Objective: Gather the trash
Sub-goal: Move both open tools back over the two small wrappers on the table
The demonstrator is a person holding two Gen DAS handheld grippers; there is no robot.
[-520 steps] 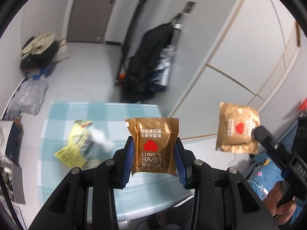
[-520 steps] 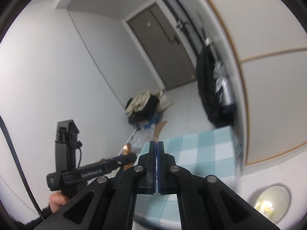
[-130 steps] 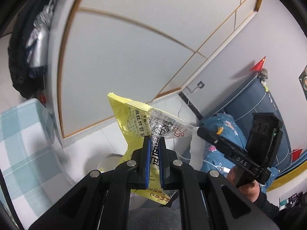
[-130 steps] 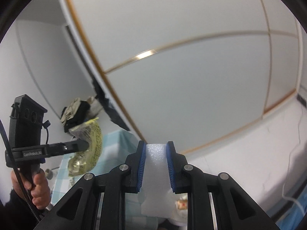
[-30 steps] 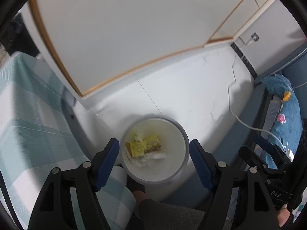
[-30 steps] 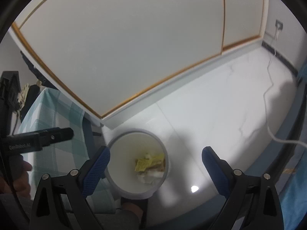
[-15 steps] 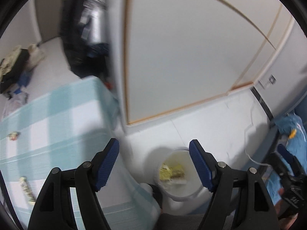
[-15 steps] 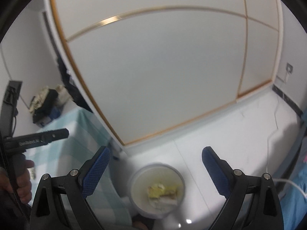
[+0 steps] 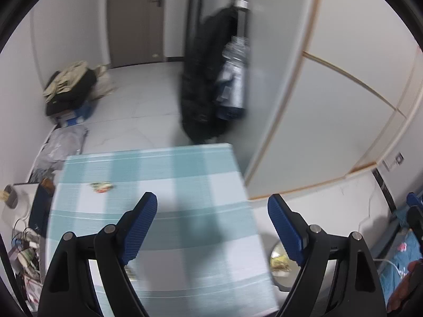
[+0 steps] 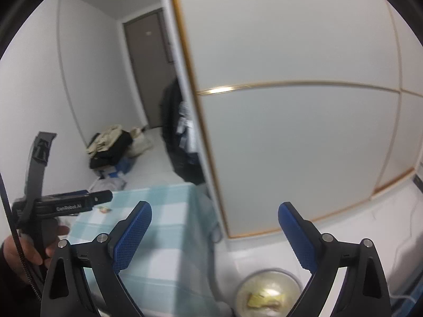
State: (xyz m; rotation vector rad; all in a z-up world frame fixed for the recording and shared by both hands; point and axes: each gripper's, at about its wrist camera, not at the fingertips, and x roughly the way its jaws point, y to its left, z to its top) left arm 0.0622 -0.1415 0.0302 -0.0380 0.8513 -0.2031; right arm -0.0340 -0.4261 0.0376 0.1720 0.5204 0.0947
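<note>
Your left gripper point(image 9: 212, 224) hangs over the checked tablecloth point(image 9: 169, 174), its blue pads spread wide with nothing between them; the jaws have just been opening further. Your right gripper point(image 10: 214, 231) is likewise spread wide and empty, pointed toward the pale sliding wall panels point(image 10: 290, 132).

A small crumpled wrapper point(image 9: 101, 187) lies on the cloth at about ten o'clock from the left gripper, well apart from it. In the right wrist view the same wrapper point(image 10: 103, 209) sits just past the tip of the other gripper's handle, at nine o'clock from the right pads. Another scrap point(image 9: 131, 273), blurred and partly hidden behind the left finger, rests on the cloth near seven o'clock.

The round waste bin point(image 10: 267, 290) stands on the white floor beside the table, at five o'clock from the right gripper, with yellow wrappers point(image 10: 263, 301) inside. From the left wrist, the bin point(image 9: 280, 262) peeks out behind the right-hand finger at four o'clock.

Your left hand point(image 10: 29, 248) grips its handle at the frame's lower left.
</note>
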